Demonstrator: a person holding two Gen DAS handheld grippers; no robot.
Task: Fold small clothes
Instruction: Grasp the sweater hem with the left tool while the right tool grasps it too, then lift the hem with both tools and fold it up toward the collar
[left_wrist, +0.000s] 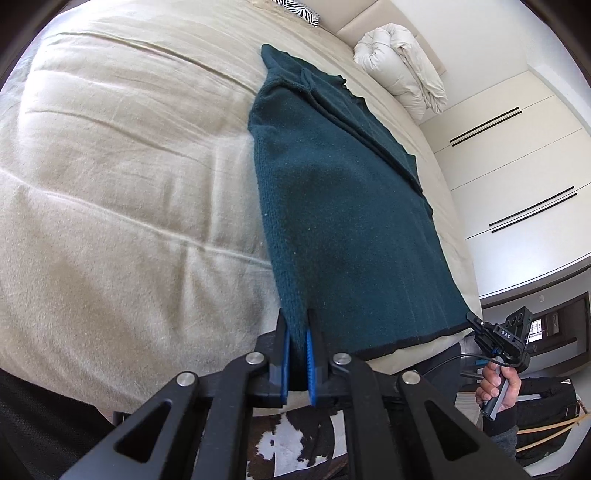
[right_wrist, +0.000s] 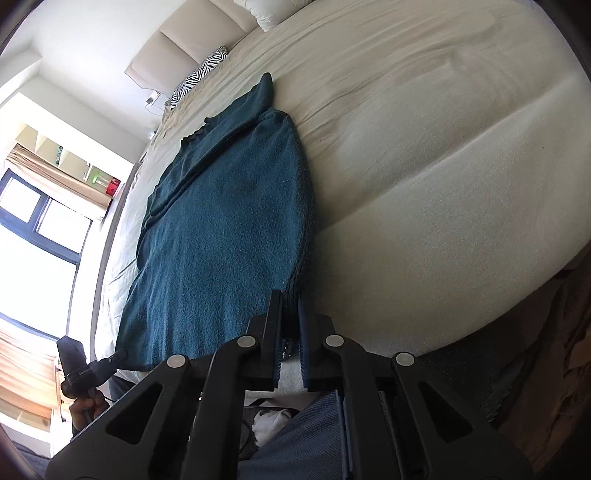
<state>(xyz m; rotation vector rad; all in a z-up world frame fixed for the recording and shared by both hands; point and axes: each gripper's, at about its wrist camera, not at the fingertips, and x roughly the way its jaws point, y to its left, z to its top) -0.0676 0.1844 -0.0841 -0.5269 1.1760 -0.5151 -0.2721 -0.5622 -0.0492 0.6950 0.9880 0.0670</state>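
1. Lying lengthwise on the bed, the sweater has its hem at the near edge.
2. Left hand-held gripper pinches one hem corner, jaws clamped on the knit.
3. Right hand-held gripper pinches the other hem corner.

Sweater on the bed, one tool at each near corner.

The sweater lies lengthwise on the bed; left tool and right tool clamp its near hem; a pillow sits far.
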